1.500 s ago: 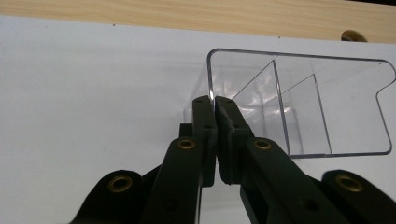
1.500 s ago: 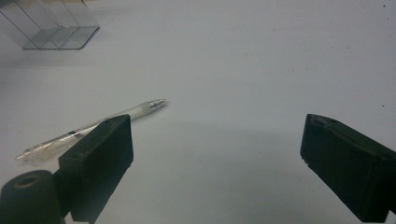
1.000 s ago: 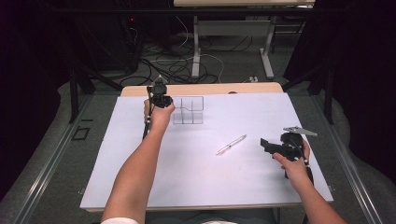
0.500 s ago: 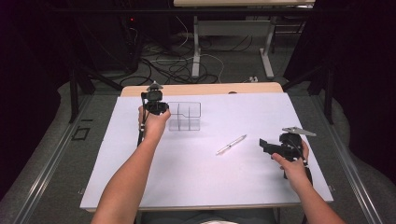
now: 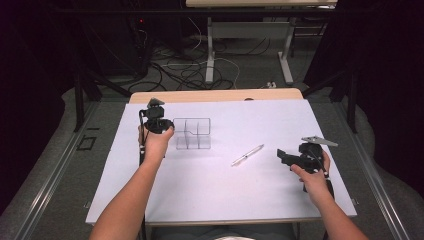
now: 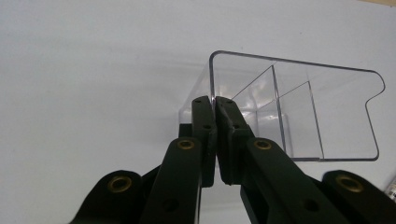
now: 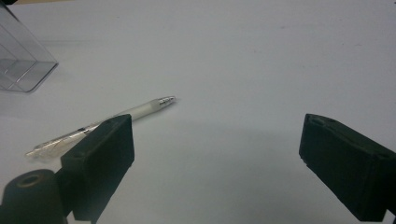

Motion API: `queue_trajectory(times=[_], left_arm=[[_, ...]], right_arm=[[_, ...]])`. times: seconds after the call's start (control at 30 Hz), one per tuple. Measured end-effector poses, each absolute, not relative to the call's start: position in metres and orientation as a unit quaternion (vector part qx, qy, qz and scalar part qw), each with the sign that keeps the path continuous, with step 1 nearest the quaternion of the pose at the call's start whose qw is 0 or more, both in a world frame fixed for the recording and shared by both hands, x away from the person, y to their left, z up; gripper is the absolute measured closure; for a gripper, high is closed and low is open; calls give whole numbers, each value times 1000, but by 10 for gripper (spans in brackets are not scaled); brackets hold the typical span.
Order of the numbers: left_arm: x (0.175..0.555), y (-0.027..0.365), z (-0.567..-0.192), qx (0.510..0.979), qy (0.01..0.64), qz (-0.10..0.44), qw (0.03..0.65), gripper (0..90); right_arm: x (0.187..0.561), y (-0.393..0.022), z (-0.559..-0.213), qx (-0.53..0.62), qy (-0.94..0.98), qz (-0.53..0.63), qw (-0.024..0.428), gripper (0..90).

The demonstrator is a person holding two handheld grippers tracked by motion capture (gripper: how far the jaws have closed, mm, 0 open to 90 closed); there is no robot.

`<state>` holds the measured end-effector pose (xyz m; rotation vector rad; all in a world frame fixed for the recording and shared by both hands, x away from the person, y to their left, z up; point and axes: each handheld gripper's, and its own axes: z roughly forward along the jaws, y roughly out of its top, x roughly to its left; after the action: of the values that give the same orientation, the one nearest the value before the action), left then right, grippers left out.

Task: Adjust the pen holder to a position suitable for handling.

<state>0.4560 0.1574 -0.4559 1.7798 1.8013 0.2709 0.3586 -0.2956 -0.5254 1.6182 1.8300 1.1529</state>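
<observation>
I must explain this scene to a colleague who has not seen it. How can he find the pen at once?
Start from the large white table. Between the clear plastic organizer on the left and the right gripper lies the pen, flat and slanted on the bare surface. It is the one slim, whitish stick there, touching nothing.

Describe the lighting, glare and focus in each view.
High view: table evenly lit, surroundings dark. Left gripper view: jaws blurred up close, clear organizer sharp with pale edge reflections. Right gripper view: soft shadow under the pen, near jaws slightly out of focus.
</observation>
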Motion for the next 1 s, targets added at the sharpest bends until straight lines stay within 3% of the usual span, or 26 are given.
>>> queue_trajectory(times=[0.73, 1.0], left_arm=[[429, 168, -461, 668, 665, 67, 327, 856], [428, 181, -466, 663, 657, 28, 357, 831]], right_arm=[[358, -293, -526, 580, 666, 415, 218, 98], [358, -293, -526, 584, 662, 418, 214, 98]])
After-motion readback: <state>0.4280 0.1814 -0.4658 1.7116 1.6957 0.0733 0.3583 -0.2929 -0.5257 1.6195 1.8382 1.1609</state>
